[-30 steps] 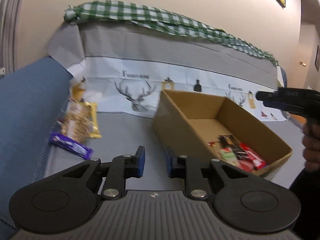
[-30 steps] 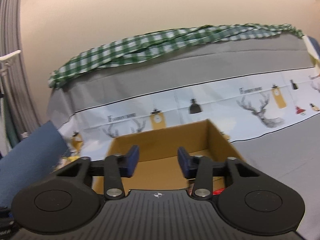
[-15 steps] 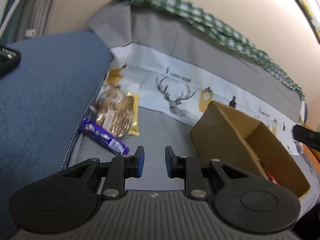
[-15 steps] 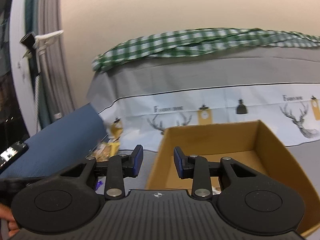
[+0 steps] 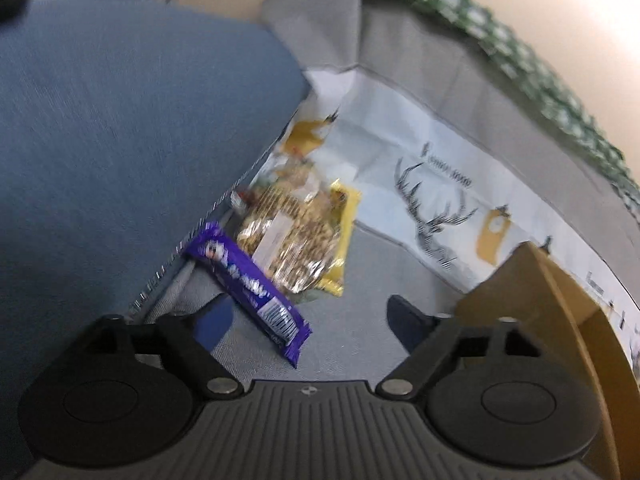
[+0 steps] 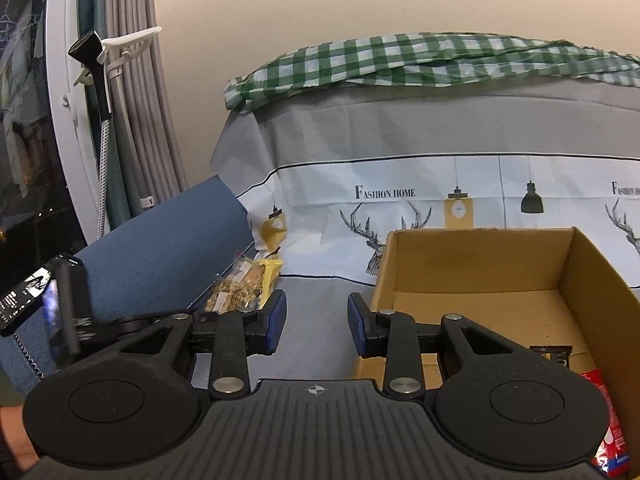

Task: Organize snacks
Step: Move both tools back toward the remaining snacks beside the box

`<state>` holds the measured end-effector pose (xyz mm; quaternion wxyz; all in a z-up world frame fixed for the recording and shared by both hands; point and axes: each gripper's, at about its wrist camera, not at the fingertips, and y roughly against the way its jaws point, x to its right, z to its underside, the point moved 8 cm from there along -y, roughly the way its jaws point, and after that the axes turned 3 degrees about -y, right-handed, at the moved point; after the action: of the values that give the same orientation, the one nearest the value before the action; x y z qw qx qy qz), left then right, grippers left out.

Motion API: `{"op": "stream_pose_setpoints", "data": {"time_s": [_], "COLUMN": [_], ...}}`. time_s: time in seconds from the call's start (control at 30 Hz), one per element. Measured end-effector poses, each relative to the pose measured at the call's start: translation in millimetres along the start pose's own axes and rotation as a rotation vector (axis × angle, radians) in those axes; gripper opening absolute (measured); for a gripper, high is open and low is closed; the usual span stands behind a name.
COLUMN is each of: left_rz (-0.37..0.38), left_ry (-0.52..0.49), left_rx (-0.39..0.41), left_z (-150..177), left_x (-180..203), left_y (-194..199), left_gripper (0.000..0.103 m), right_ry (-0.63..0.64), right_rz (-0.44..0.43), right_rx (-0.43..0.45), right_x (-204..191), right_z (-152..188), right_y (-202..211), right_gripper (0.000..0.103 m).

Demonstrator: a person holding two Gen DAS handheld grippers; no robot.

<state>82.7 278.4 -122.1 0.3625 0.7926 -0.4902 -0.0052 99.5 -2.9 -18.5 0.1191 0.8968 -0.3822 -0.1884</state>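
A purple snack bar [image 5: 250, 286] lies on the grey seat by the blue cushion. Behind it lie a clear bag of golden snacks [image 5: 290, 236] and a yellow packet [image 5: 344, 216]. My left gripper [image 5: 310, 322] is open wide just above the purple bar's near end. A brown cardboard box [image 6: 480, 276] stands to the right, with a dark bar [image 6: 554, 352] and a red packet [image 6: 606, 416] inside. My right gripper [image 6: 316, 326] is open and empty, held left of the box's near corner. The snack pile also shows in the right wrist view [image 6: 240, 288].
A blue cushion [image 5: 120, 140] rises on the left. A grey and white deer-print cover [image 6: 400, 208] drapes the sofa back, with a green checked cloth [image 6: 420, 60] on top. Curtains [image 6: 140, 120] hang at far left. The box's corner [image 5: 540, 292] is at the left view's right edge.
My left gripper swung left and down toward the snack pile and opened wide. My right gripper turned left too, and its jaws narrowed a little, then widened.
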Motion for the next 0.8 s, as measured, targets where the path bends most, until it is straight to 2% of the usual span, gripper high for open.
{"op": "stream_pose_setpoints", "data": {"time_s": [0.1,0.17,0.27,0.5,0.8], "left_rz": [-0.046,-0.087,-0.141,-0.235,-0.362], "left_ry": [0.032,0.021,0.033,0.135,0.160], "left_rx": [-0.009,0.015,0.028,0.031,0.054], "left_z": [1,-3,-6,-18,-34], "left_x": [-1,1,2,-5,-9], "left_y": [-18,-26,-42,-76,-108], "left_gripper": [0.092,0.102,0.102,0.103,0.102], "right_ry": [-0.006,-0.008,-0.012,-0.024,-0.013], "right_rz": [-0.010,-0.012,-0.018,-0.034,-0.037], "right_rx": [-0.010,-0.021,-0.031,-0.055,-0.071], "right_x": [-1,0,0,0,4], "right_z": [0,0,1,2,4], "right_y": [-5,-8,-12,-23,-25], "right_gripper": [0.035,0.035,0.035,0.036,0.036]}}
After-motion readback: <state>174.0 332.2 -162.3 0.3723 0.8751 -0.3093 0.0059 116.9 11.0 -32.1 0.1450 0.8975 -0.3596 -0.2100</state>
